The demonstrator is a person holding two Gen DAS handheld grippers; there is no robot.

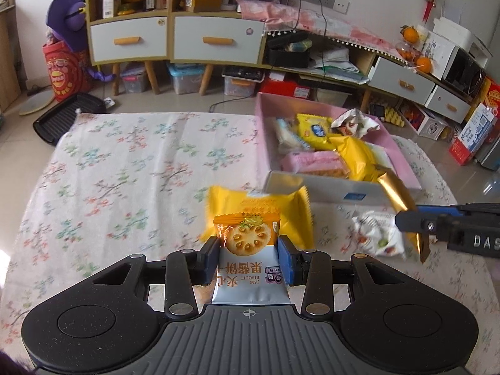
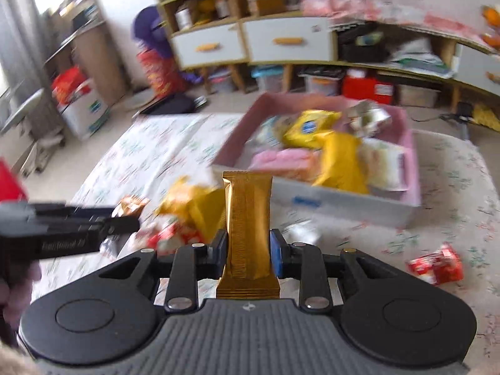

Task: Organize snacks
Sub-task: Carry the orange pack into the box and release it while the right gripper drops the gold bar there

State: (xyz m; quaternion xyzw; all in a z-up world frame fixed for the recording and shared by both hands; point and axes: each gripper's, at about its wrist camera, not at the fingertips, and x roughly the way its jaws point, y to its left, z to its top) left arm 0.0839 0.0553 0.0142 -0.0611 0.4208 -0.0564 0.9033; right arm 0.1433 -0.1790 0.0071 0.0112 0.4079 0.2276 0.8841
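Observation:
My left gripper (image 1: pixel 250 257) is shut on a jam biscuit packet (image 1: pixel 248 247), orange and white, held above the floral cloth (image 1: pixel 125 172). A yellow packet (image 1: pixel 281 209) lies just behind it. My right gripper (image 2: pixel 247 250) is shut on a gold wrapped bar (image 2: pixel 248 218), held upright; it also shows in the left wrist view (image 1: pixel 415 218) with the gold bar (image 1: pixel 397 190). The pink box (image 1: pixel 403 153) holding several snacks sits ahead to the right, also in the right wrist view (image 2: pixel 412 162). The left gripper shows at the left of the right wrist view (image 2: pixel 125 223).
A white snack packet (image 1: pixel 381 234) lies on the cloth near the right gripper. A red packet (image 2: pixel 437 265) lies at the right, red and gold packets (image 2: pixel 178 231) at the left. Cabinets with drawers (image 1: pixel 212 43) and storage bins stand behind on the floor.

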